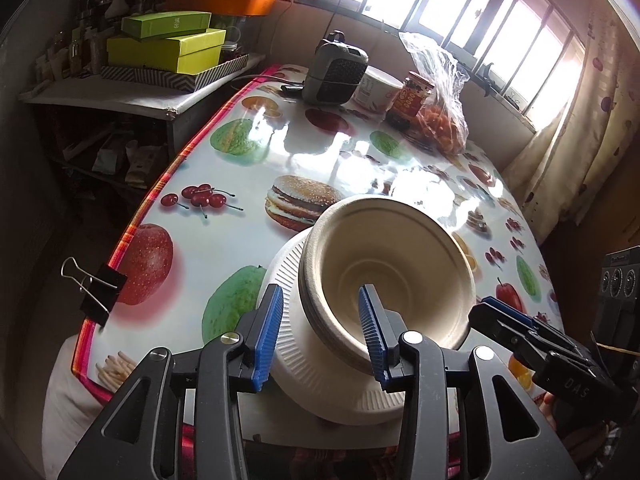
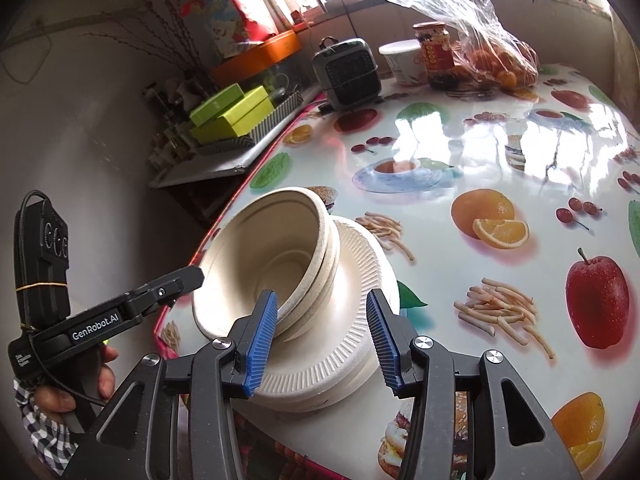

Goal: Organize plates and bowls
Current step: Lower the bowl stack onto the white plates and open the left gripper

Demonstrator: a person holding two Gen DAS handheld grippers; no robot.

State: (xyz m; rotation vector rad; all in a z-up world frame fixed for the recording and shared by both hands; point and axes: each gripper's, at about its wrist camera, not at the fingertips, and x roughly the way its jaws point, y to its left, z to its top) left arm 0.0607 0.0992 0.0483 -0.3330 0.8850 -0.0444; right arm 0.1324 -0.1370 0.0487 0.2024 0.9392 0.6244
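A nested stack of cream paper bowls rests on a stack of ribbed white paper plates near the front edge of the fruit-print table. My left gripper is open and straddles the bowls' near wall, one blue pad outside and one inside, with gaps showing. In the right wrist view my right gripper is open over the plates' rim. Its left pad lies close to the bowls' outer wall. Each gripper's tip also shows in the other view, the right gripper and the left gripper.
At the table's far end stand a small grey heater, a white tub, a red-labelled jar and a plastic bag of oranges. A binder clip grips the left table edge. A side shelf holds green boxes.
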